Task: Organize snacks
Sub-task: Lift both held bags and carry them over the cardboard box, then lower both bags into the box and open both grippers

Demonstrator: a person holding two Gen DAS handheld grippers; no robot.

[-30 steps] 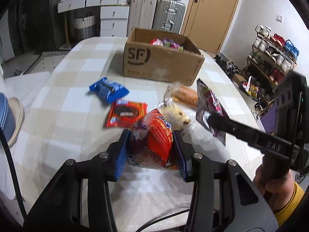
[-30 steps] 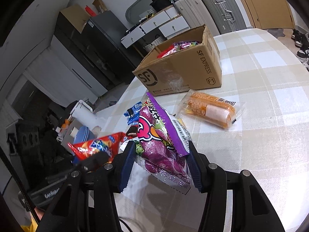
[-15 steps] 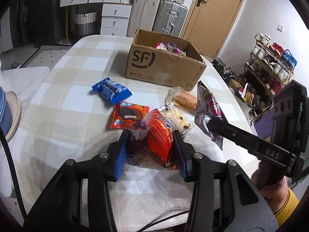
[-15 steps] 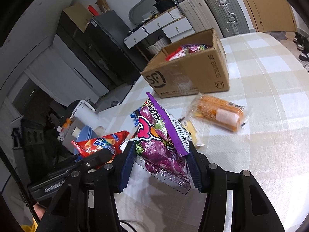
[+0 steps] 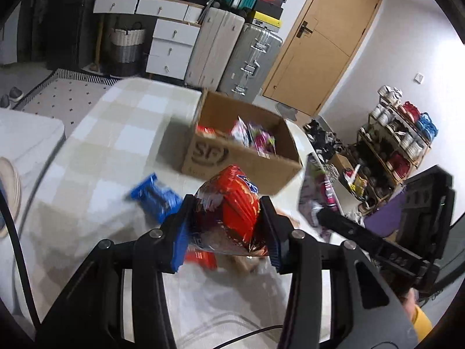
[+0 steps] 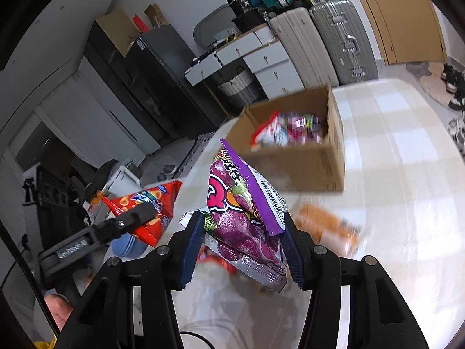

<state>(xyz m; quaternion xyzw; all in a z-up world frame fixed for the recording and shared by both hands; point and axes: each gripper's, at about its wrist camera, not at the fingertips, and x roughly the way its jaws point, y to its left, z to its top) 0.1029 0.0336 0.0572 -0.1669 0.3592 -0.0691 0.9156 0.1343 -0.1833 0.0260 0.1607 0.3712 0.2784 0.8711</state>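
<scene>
With the left gripper clamping the red bag and the right gripper clamping the purple bag above the counter, both jaws are needing clearance over the box rim before releasing.

Both wrist views look steeply down, sharing the cardboard box on the table

Lived-in home: stacked suitcases, shoe rack, white drawers, checked-cloth table
</scene>
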